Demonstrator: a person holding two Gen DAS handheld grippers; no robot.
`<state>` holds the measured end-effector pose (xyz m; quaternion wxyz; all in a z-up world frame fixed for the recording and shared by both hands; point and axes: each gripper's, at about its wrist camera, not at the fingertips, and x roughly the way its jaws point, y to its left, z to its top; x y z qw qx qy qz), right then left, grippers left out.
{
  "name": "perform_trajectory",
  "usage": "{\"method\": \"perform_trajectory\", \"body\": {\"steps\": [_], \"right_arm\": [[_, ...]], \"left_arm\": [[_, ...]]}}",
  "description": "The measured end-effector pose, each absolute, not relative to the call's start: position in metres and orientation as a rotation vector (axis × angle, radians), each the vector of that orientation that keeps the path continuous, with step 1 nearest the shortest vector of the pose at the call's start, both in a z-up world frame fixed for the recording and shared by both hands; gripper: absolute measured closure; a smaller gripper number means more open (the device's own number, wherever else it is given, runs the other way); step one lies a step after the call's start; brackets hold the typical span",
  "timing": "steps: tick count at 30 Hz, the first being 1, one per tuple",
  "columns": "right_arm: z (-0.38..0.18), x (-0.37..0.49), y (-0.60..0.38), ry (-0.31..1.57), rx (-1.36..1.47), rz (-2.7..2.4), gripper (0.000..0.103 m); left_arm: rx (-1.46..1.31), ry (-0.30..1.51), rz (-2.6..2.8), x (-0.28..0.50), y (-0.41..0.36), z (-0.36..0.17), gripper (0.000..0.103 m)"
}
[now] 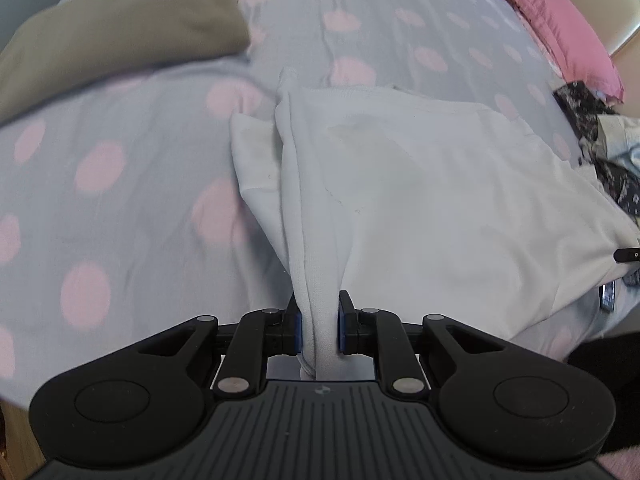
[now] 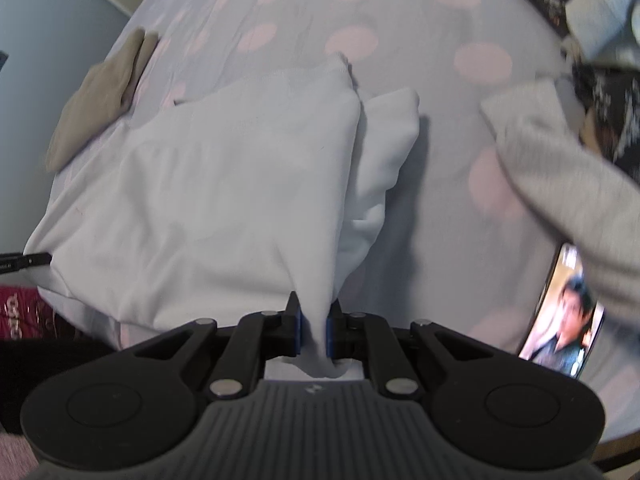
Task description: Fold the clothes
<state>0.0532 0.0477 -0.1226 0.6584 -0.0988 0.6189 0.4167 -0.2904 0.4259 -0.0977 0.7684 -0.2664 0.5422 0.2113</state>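
Note:
A white garment (image 1: pixel 420 184) lies partly folded on a grey bedsheet with pink dots (image 1: pixel 120 200). My left gripper (image 1: pixel 319 326) is shut on a bunched edge of it, and the cloth rises in a taut ridge from the jaws. In the right wrist view the same white garment (image 2: pixel 224 184) spreads to the left, with a loose flap to the right of the fold. My right gripper (image 2: pixel 312 330) is shut on its near corner. The tip of the other gripper (image 2: pixel 28 261) shows at the left edge.
A folded olive-tan garment (image 1: pixel 120 32) lies at the far left of the bed, also the tan garment (image 2: pixel 100 92). A pink pillow (image 1: pixel 560 28), dark patterned clothes (image 1: pixel 592 128), a grey garment (image 2: pixel 560 168) and a phone with a lit screen (image 2: pixel 564 316) lie to the right.

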Motion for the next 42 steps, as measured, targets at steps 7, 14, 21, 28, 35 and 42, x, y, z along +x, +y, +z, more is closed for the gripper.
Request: {"method": "perform_trajectory", "body": {"steps": [7,14,21,28,35,42], "right_arm": [[-0.178,0.021,0.054,1.426,-0.404,0.852,0.090],[-0.205,0.003,0.057,1.375,-0.490,0.791,0.076],[-0.192,-0.011,0.061,1.251,-0.532,0.793,0.044],[-0.164,-0.028,0.069,1.092,-0.472,0.811,0.032],[-0.155,-0.032,0.094,1.034,-0.341,0.805,0.031],[-0.166,-0.004,0.106,1.073,-0.264,0.727,0.029]], "left_arm": [[-0.586,1.284,0.509,-0.293,0.422,-0.149,0.089],[-0.618,1.341,0.542,-0.291,0.428,-0.192,0.086],[-0.547,1.329,0.605,-0.296,0.430,-0.182,0.067],[-0.506,1.117,0.735,-0.303,0.442,-0.135,0.061],[-0.511,1.038,0.709,-0.275,0.437,-0.126,0.060],[-0.525,1.008,0.642,-0.229,0.423,-0.146,0.060]]}}
